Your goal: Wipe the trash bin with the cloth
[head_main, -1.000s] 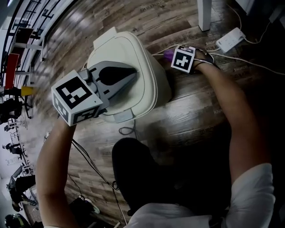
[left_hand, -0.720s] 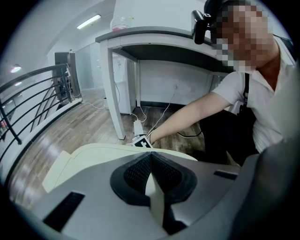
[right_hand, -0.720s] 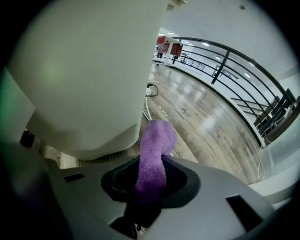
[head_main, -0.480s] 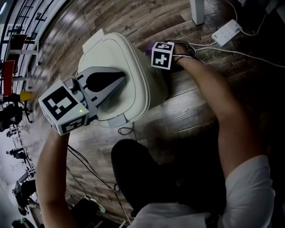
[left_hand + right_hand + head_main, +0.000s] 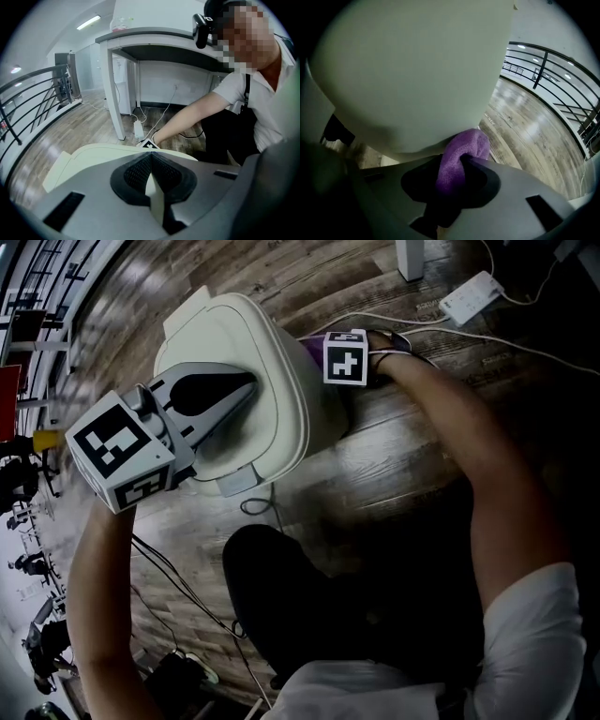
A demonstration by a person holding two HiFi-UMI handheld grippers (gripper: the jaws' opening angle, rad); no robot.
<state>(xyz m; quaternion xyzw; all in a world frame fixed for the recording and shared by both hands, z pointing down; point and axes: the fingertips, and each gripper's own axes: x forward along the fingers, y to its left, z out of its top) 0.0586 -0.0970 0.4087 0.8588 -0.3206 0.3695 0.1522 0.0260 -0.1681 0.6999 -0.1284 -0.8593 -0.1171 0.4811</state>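
- Cloth (image 5: pixel 469 143), purple, is clamped between the jaws of the right gripper (image 5: pixel 461 164), and its bunched end is pressed against the cream wall of the trash bin (image 5: pixel 408 70).
- From those jaws the bin wall is found at 12 o'clock in the right gripper view, touching the cloth. In the head view this gripper is seen at the bin's 3 o'clock side, low beside the wall.
- The bin's long axis is judged to stand upright from the floor (image 5: pixel 403 456), so the coming wipe is expected to be run along or around that wall.
- The left gripper (image 5: pixel 246 390) is closed with nothing grasped and is laid over the lid, at 9 o'clock of the right one. A steadying role is judged for it.
- Contact of cloth and wall is shown plainly only by the right gripper view, while in the head view only a sliver of purple is seen beside the marker cube (image 5: pixel 345 357).
- The lid's far edge and the reaching arm (image 5: pixel 187 117) are shown only by the left gripper view.
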